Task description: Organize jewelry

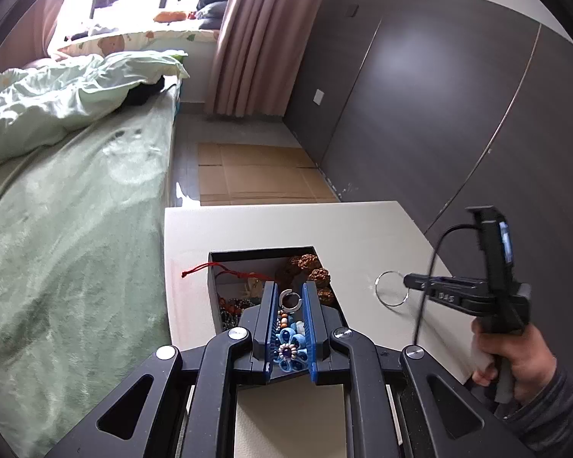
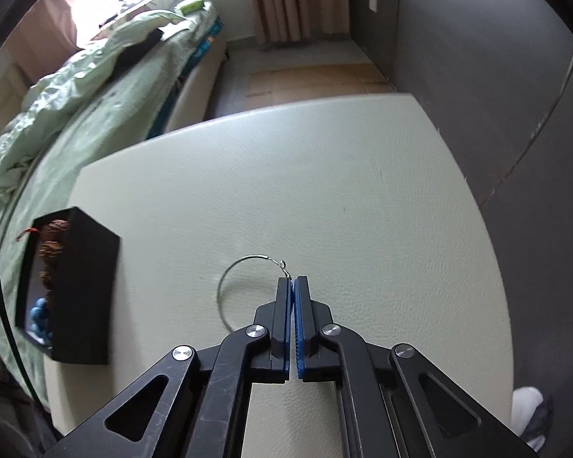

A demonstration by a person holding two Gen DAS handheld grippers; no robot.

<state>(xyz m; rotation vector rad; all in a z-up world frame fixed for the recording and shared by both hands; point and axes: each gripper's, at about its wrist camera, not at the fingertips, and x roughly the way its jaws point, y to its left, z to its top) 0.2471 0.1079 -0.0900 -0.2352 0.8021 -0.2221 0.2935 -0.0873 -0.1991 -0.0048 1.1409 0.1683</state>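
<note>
Wire hoop earring [image 2: 244,290], thin and silvery, is pinched at its clasp by the right gripper [image 2: 291,282], extending toward 10 o'clock over the pale leathery table [image 2: 324,175]. Left gripper [image 1: 290,290] hangs narrowly parted above the black box [image 1: 225,257] of beads.

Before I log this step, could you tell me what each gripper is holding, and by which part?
The right gripper is shut on the hoop earring, pinching its wire just below the clasp. The left gripper is open over the jewelry box, holding nothing.
</note>
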